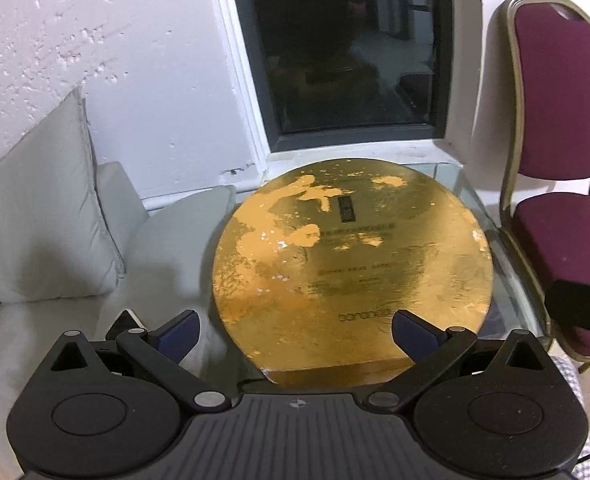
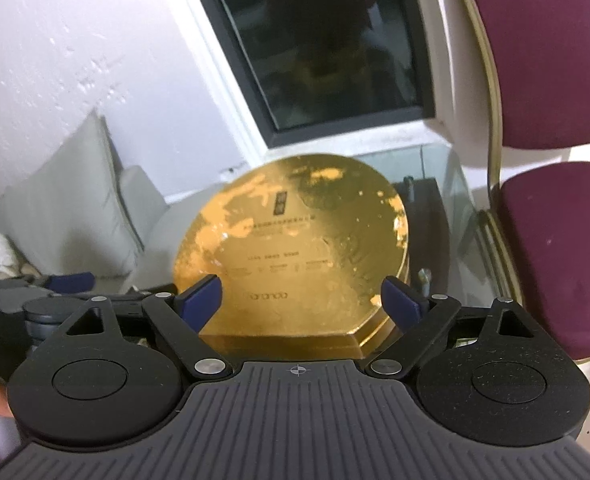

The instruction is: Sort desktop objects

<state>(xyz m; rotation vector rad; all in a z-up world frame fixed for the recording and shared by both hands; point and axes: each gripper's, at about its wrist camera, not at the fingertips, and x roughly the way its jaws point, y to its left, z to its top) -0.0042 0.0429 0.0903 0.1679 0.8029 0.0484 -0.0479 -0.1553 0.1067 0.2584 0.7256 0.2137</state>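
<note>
Two handheld grippers hover side by side above a worn gold disc on a glass table.

The left gripper (image 1: pixel 295 330) and right gripper (image 2: pixel 301 300) both have their blue-padded jaws spread wide and released, grasping nothing — each frames the near edge of the gold disc (image 1: pixel 351 264). The disc is round with one flat side facing the grippers, its gold surface scuffed to orange in patches, and it lies flat on the glass table (image 1: pixel 507 260) below a dark window (image 1: pixel 343 44). Grey cushions (image 1: pixel 43 216) sit to the left against a white wall; a maroon chair (image 1: pixel 555 128) stands just beside the table on the right.
</note>
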